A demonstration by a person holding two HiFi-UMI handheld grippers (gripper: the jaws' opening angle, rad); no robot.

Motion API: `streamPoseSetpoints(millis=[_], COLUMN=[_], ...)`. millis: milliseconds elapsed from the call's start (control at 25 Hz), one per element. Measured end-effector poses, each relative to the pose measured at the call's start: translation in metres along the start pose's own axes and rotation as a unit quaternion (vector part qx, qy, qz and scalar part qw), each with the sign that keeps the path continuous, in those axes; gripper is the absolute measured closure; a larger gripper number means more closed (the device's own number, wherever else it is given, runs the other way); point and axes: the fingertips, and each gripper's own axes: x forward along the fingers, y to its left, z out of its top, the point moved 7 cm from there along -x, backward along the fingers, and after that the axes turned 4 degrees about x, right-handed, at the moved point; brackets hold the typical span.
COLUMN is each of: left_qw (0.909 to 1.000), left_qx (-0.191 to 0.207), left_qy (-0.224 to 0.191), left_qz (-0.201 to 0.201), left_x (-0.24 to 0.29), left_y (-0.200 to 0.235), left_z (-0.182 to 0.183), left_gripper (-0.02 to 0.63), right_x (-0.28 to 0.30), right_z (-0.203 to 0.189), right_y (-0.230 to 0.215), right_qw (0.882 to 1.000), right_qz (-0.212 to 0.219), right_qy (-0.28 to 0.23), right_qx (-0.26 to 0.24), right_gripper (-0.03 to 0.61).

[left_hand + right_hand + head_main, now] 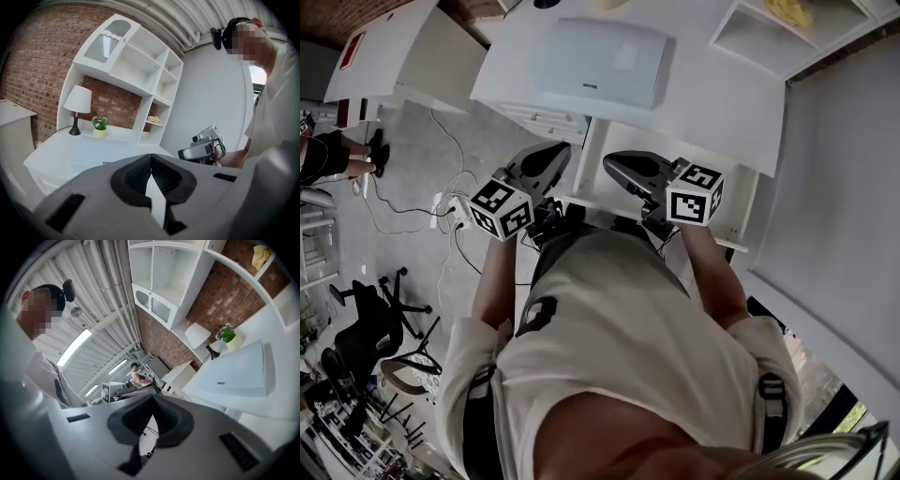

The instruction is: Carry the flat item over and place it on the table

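Observation:
A flat pale grey item (pixel 600 61) lies on the white desk (pixel 712 103) ahead of me; the right gripper view shows this flat item (pixel 234 369) resting flat on the desk top. My left gripper (pixel 558 150) and right gripper (pixel 611 161) are held close together in front of my chest, short of the desk edge and apart from the item. In its own view the left gripper (pixel 151 171) has its jaws shut with nothing between them. The right gripper (pixel 152 414) is also shut and empty. The right gripper (pixel 204 145) also shows in the left gripper view.
A white shelf unit (pixel 787 28) rises over the desk, with a lamp (pixel 77 105) and a small plant (pixel 100 125) at its back. A white cabinet (pixel 394 56) stands to the left. Cables (pixel 441 202) and office chairs (pixel 366 328) are on the floor at left. A person (pixel 328 155) stands at far left.

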Motion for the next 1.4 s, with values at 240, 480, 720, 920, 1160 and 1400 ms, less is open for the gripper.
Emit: streamPoseSetpoints(millis=[240, 480, 720, 920, 1160, 1400], left_qw=[0.9997, 0.9989, 0.9986, 0.9973, 0.9949, 0.9922], left_qx=[0.002, -0.004, -0.023, -0.041, -0.049, -0.042], left_qy=[0.005, 0.006, 0.005, 0.012, 0.016, 0.034], left_qz=[-0.026, -0.046, -0.047, -0.059, -0.087, -0.112], left_x=[-0.015, -0.049, -0.090, -0.125, -0.144, -0.159], left_y=[0.004, 0.026, 0.058, 0.075, 0.075, 0.065], left_z=[-0.010, -0.027, -0.047, -0.066, -0.084, -0.102], left_gripper=[0.594, 0.594, 0.594, 0.594, 0.594, 0.594], right_x=[0.021, 0.061, 0.105, 0.129, 0.141, 0.148], right_z=[-0.018, -0.037, -0.062, -0.087, -0.118, -0.146], right_y=[0.012, 0.024, 0.040, 0.062, 0.081, 0.100], right_qw=[1.000, 0.998, 0.995, 0.990, 0.985, 0.982], right_qz=[-0.013, -0.054, -0.083, -0.116, -0.144, -0.153], right_qy=[0.006, 0.013, 0.034, 0.032, 0.030, 0.028], right_qx=[0.019, 0.040, 0.048, 0.067, 0.094, 0.108], right_gripper=[0.568, 0.568, 0.568, 0.568, 0.568, 0.568])
